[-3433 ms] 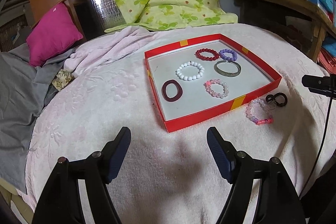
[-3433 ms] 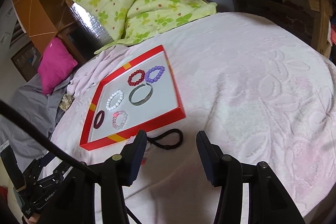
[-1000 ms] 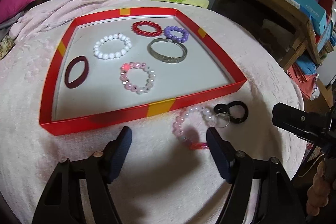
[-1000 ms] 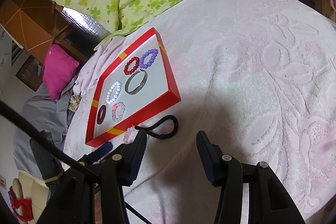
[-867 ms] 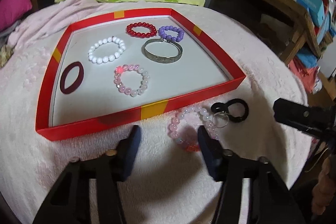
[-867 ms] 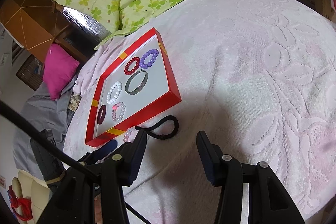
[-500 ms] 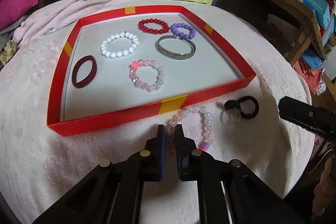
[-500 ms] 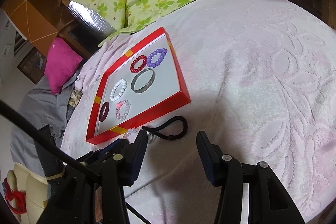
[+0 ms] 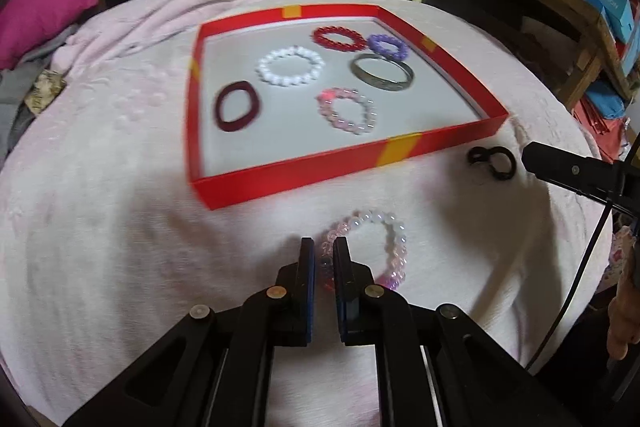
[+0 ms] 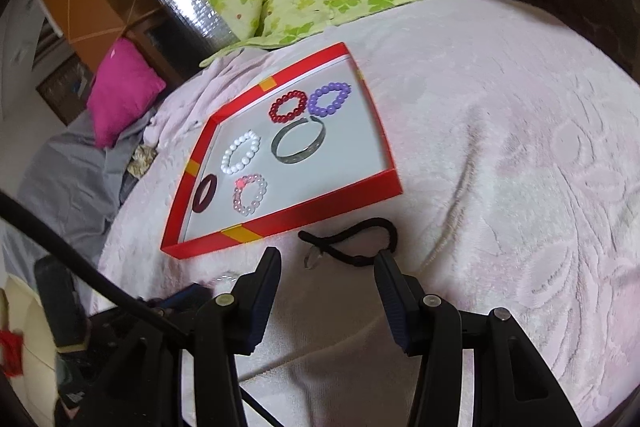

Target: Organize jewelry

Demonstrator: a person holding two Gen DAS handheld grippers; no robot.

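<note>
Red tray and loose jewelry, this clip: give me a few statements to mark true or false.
1. The left hand-held gripper is shut on the pink bead bracelet. True.
2. The red tray holds six pieces. True.
3. The black hair tie lies inside the tray. False: it lies on the blanket outside the near wall.
4. The right hand-held gripper grips the hair tie. False: its jaws stand open, nothing pressed between them.
5. The silver bangle lies outside the tray. False: it lies inside.
</note>
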